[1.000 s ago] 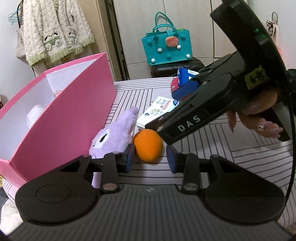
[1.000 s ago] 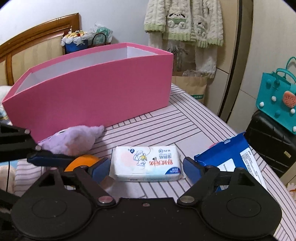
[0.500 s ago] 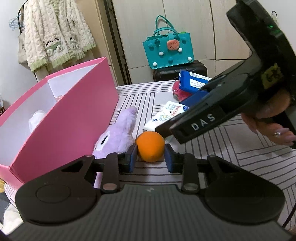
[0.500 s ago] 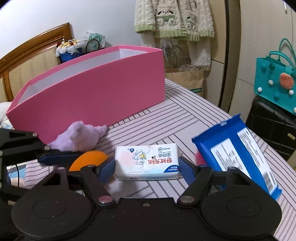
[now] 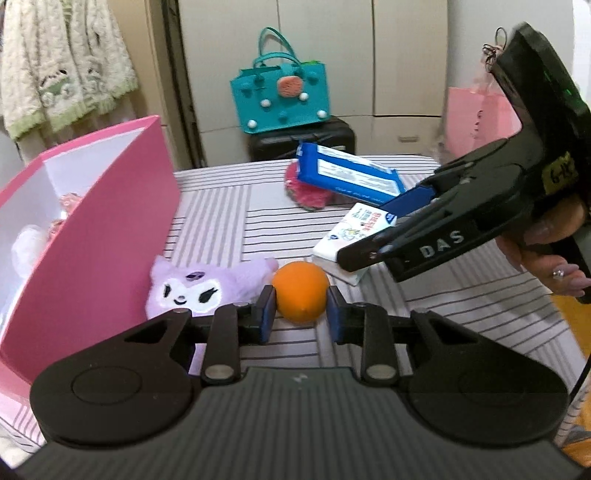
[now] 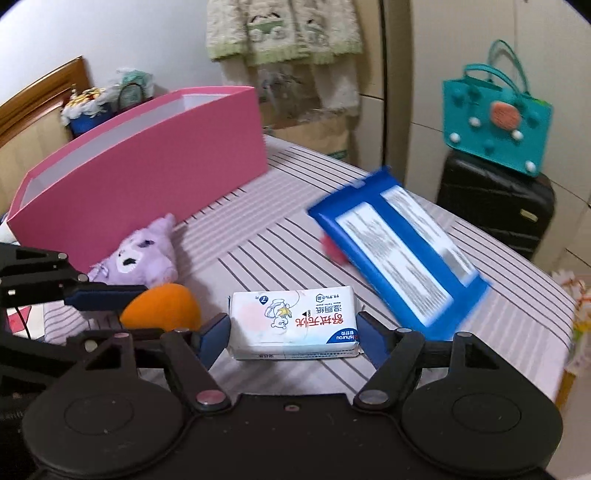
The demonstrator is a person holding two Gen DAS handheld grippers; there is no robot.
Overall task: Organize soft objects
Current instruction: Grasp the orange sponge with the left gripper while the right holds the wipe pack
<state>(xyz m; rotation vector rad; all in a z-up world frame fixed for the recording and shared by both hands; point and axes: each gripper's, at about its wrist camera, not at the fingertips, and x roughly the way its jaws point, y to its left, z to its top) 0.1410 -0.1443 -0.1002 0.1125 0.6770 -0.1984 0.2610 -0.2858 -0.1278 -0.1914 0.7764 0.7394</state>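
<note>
My left gripper [image 5: 300, 310] is shut on a soft orange ball [image 5: 301, 292], also seen in the right wrist view [image 6: 162, 308]. My right gripper [image 6: 291, 330] is shut on a white wet-wipe pack [image 6: 293, 323], which the left wrist view [image 5: 351, 234] shows raised off the striped bed. A purple plush [image 5: 201, 286] lies against the pink box [image 5: 92, 236], just left of the ball. A blue wipes pack [image 6: 399, 262] leans on a red fuzzy thing [image 5: 308, 194]. The pink box holds pale soft items.
The striped bedcover [image 5: 236, 206] carries everything. A teal bag [image 5: 280, 96] sits on a black suitcase [image 5: 303, 142] beyond the bed's far edge. Knitted clothing [image 6: 284, 29] hangs on the wall. A wooden headboard [image 6: 40, 96] stands behind the pink box.
My left gripper closed on the orange ball. My right gripper closed on the white wipe pack and lifted it. Both cameras rose and tilted, so the blue pack now shows more fully.
</note>
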